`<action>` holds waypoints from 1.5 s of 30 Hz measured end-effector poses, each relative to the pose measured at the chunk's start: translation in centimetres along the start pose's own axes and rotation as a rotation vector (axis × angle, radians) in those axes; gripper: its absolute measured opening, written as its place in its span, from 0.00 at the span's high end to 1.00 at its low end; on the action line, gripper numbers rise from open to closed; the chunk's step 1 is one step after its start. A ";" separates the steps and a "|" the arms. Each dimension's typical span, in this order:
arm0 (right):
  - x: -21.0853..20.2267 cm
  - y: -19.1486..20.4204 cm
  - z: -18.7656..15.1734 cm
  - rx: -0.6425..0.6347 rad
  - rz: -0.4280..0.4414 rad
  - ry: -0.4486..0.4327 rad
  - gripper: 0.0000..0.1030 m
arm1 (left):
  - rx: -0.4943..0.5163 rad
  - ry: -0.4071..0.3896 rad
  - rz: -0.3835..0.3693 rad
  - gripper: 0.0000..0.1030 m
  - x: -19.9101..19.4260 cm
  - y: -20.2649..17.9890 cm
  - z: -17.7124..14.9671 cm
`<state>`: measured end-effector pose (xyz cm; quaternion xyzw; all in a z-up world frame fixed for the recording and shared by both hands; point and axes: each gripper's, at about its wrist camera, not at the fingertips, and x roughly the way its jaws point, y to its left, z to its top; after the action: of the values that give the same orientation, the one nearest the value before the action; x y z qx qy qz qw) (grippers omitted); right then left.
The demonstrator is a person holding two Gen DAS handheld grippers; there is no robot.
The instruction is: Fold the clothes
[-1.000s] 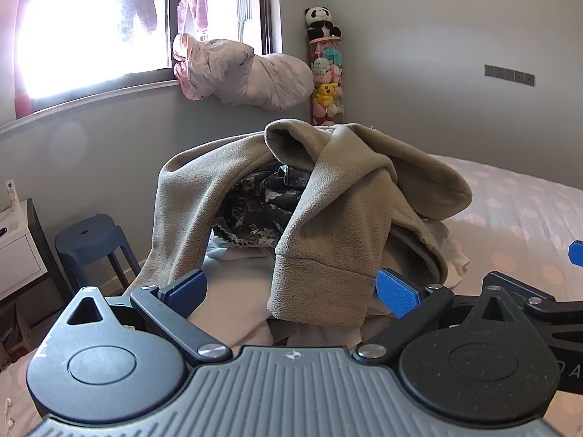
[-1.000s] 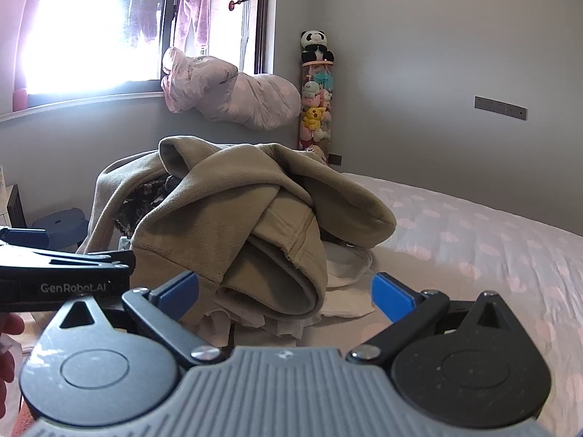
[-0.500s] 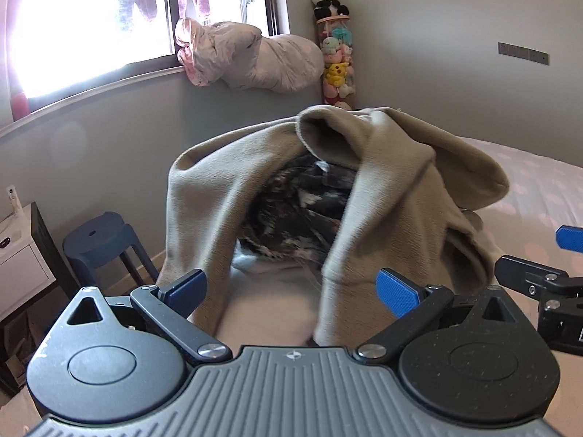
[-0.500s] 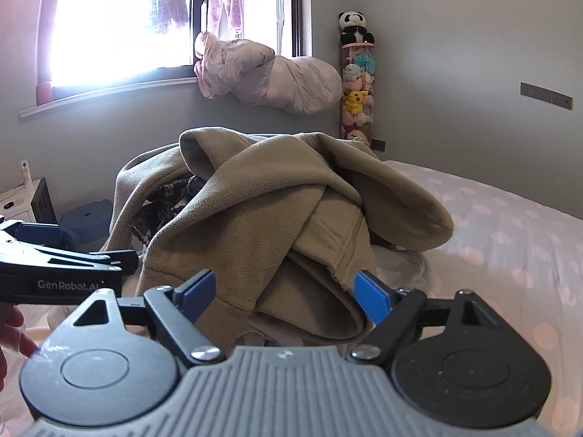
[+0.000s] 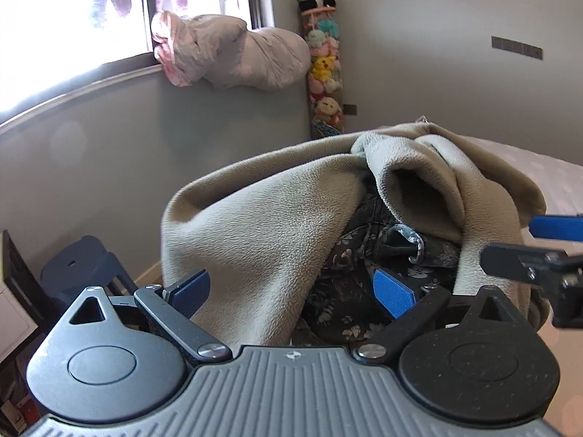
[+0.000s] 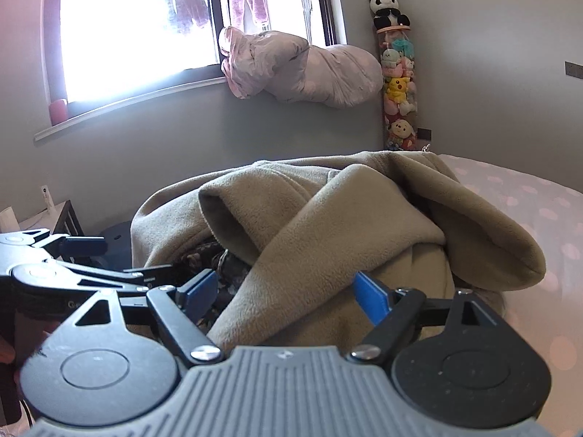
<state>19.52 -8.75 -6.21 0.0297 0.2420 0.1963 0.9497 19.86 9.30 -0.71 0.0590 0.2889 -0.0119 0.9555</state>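
Observation:
A beige fleece garment (image 5: 273, 218) (image 6: 328, 218) lies heaped on the bed (image 6: 528, 200), draped over a dark floral garment (image 5: 364, 266) (image 6: 218, 266). My left gripper (image 5: 291, 289) is open at the pile's near edge. A hanging fold of fleece and the floral cloth sit between its blue pads, which do not press on them. My right gripper (image 6: 284, 293) is open too, with a fleece fold between its pads. Each gripper shows in the other's view: the right gripper (image 5: 539, 255) at the right edge, the left gripper (image 6: 73, 266) at the left edge.
A dark blue stool (image 5: 80, 266) and a white nightstand (image 5: 11, 309) stand left of the bed. A pink bundle (image 5: 233, 54) rests on the windowsill. A tube of plush toys (image 5: 324, 65) stands in the corner. The dotted bedsheet (image 5: 528, 164) stretches to the right.
Both grippers have moved in close to the pile, so the fleece now sits between their pads. The right jaws have narrowed a little.

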 end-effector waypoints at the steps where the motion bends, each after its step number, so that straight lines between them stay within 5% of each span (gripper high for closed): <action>1: 0.6 -0.2 0.2 0.016 -0.004 0.015 0.18 | 0.000 0.013 0.007 0.09 0.7 0.0 0.1; 2: 1.3 -0.4 0.3 0.033 -0.006 0.029 0.19 | -0.006 0.021 0.013 0.11 1.1 0.2 0.1; 4: 1.5 -1.4 0.5 0.077 0.009 0.037 0.51 | -0.020 0.035 0.023 0.37 1.9 0.5 0.2; 5: 1.4 -1.9 0.5 0.095 0.020 0.036 0.53 | -0.037 0.038 0.007 0.41 1.9 0.9 0.2; 7: 0.5 -2.8 0.6 0.083 0.021 0.012 0.73 | -0.070 0.045 -0.024 0.46 2.1 1.6 0.2; 13: -3.3 -7.2 1.0 0.013 -0.163 -0.070 0.80 | -0.054 0.050 -0.045 0.73 0.9 1.4 1.0; 16: -5.2 -11.7 0.6 0.071 -0.254 -0.068 0.86 | -0.026 0.035 -0.021 0.78 -0.3 0.7 1.5; 23: -11.5 -17.4 -2.9 0.040 -0.412 -0.094 0.88 | 0.017 0.014 0.005 0.79 -4.1 -0.2 2.9; 25: -13.6 -18.4 -4.6 0.055 -0.455 -0.109 0.98 | 0.030 0.015 0.002 0.79 -5.1 -0.4 3.2; 28: -16.6 -20.2 -7.3 0.072 -0.560 -0.093 1.00 | 0.067 0.018 0.005 0.75 -6.0 -0.9 3.5; 33: -19.3 -23.2 -10.1 0.154 -0.496 -0.003 1.00 | 0.074 0.032 -0.019 0.53 -6.1 -1.1 4.2; 38: -18.4 -22.7 -8.6 0.117 -0.377 -0.008 0.93 | 0.073 0.046 -0.034 0.46 -5.1 -0.6 5.3; 42: -15.3 -20.9 -5.9 0.020 -0.306 -0.001 0.65 | 0.111 0.054 -0.035 0.42 -3.8 0.0 6.3; 45: -12.2 -19.5 -3.9 -0.055 -0.254 0.018 0.62 | 0.152 0.057 -0.004 0.41 -2.2 1.0 6.9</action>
<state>14.81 -31.63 -7.16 -0.0291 0.2468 0.0813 0.9652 21.89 9.49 6.35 0.1312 0.3144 -0.0338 0.9396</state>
